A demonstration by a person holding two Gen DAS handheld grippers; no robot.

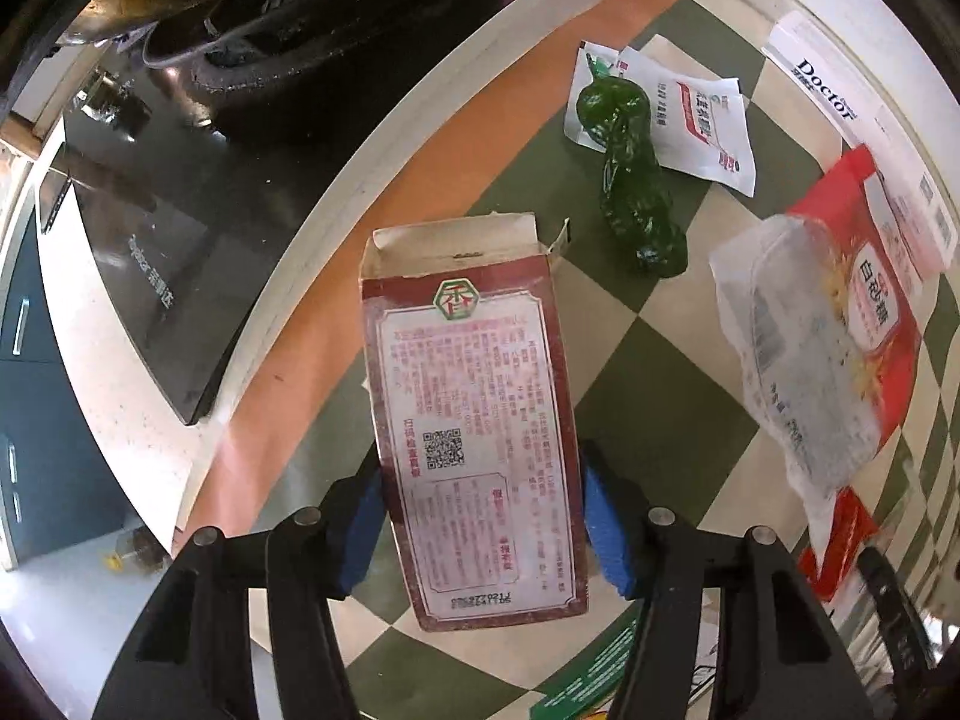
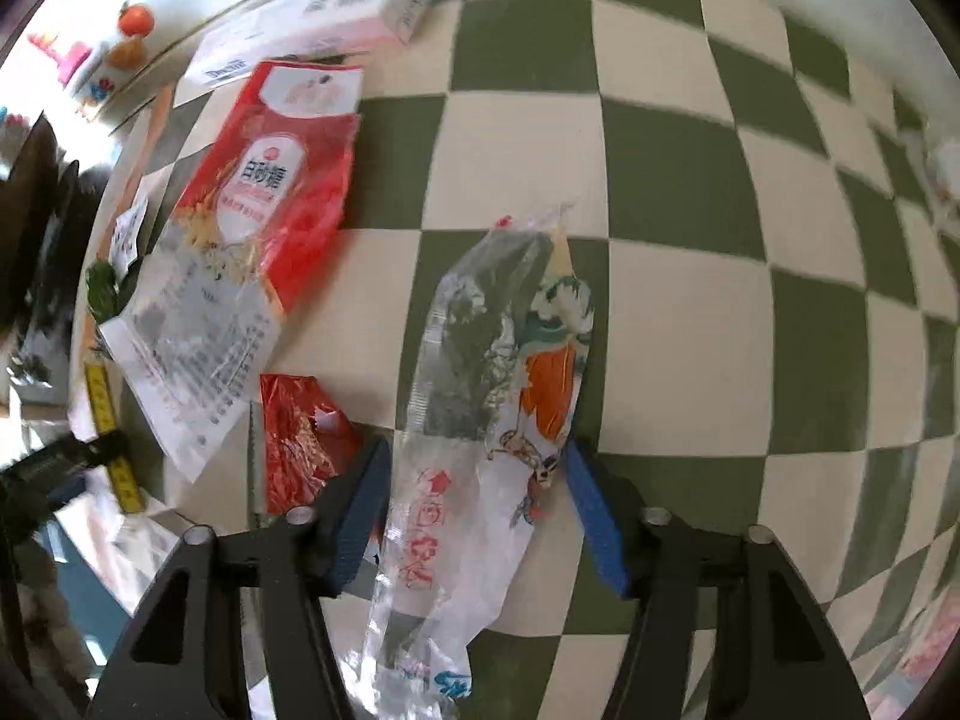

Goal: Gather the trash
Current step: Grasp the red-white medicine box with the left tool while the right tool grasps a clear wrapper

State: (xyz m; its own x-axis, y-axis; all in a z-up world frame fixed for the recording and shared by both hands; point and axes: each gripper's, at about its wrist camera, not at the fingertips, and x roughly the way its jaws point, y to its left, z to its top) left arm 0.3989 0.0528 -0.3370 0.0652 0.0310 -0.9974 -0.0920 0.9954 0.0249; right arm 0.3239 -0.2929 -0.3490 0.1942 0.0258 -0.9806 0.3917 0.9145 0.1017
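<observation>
The left tongs [image 1: 483, 516] are clamped on a worn red carton [image 1: 474, 420], its top flap open, held above the checkered tabletop [image 1: 660, 360]. The right tongs [image 2: 477, 516] are clamped on a clear printed wrapper [image 2: 480, 420] over the same tabletop. A red sugar bag [image 2: 264, 192], a green wrapper [image 1: 636, 180] and a white sachet [image 1: 702, 126] lie nearby.
</observation>
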